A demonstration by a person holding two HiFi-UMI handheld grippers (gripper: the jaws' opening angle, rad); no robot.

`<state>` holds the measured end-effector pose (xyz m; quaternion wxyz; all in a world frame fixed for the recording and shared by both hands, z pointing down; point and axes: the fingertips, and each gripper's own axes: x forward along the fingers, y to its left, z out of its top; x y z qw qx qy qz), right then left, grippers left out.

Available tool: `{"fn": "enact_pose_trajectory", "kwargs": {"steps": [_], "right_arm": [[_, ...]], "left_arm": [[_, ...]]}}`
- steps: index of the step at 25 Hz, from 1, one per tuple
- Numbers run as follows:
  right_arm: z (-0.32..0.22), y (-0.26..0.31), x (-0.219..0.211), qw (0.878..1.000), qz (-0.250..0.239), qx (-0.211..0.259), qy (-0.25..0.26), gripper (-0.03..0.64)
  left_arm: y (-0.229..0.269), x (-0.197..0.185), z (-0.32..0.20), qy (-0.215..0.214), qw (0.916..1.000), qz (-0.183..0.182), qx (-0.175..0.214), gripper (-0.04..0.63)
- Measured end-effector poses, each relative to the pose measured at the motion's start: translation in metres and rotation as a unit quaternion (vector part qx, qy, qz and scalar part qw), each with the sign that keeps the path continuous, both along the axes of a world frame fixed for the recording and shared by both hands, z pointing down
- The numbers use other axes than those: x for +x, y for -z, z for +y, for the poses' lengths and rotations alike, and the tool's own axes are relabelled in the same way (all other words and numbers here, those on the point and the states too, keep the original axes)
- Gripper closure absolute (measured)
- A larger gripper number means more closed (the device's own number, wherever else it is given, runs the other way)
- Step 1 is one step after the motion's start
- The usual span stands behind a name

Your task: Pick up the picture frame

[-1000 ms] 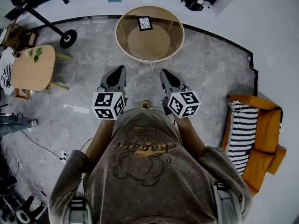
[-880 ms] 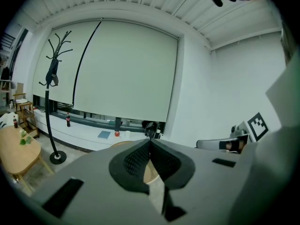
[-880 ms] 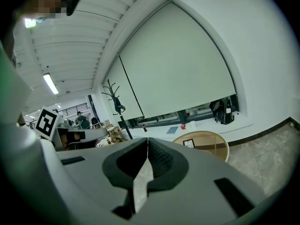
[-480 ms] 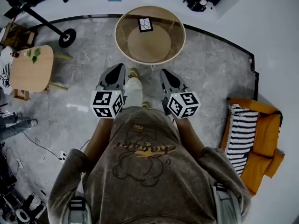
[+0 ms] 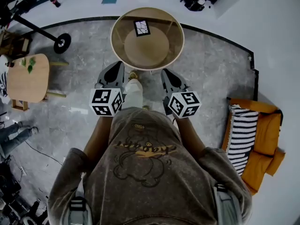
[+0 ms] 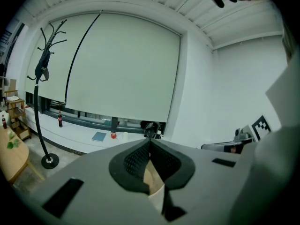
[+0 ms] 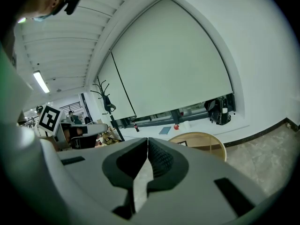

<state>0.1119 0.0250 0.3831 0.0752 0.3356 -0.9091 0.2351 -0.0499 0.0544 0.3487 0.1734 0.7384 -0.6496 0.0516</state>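
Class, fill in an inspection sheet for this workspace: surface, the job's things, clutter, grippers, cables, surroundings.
Surface: round wooden table, raised rim, on a grey stone floor.
Job's things: picture frame lies on the table's far side, untouched.
Clutter: nothing seen on the table beside the frame.
Grippers: left gripper and right gripper both have jaws shut with nothing in them, near the table's near edge and apart from the frame.
Cables: thin cable on the floor at left.
Surroundings: small side table, coat stand base, orange chair.

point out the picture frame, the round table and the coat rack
picture frame [image 5: 142,27], head view, its middle
round table [image 5: 176,41], head view, bare top by right rim
coat rack [image 6: 49,161], left gripper view, its round base
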Motion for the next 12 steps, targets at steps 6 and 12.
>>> {"fn": "enact_pose_trajectory", "kwargs": {"steps": [6, 12], "right_arm": [[-0.038, -0.004, -0.024, 1.0, 0.005, -0.009, 0.001, 0.597], [-0.085, -0.001, -0.05, 1.0, 0.01, -0.012, 0.001, 0.597]], "left_arm": [[-0.006, -0.017, -0.045, -0.011, 0.9999, 0.004, -0.009, 0.577], [-0.006, -0.037, -0.095, -0.021, 0.9996, 0.008, -0.015, 0.577]]}}
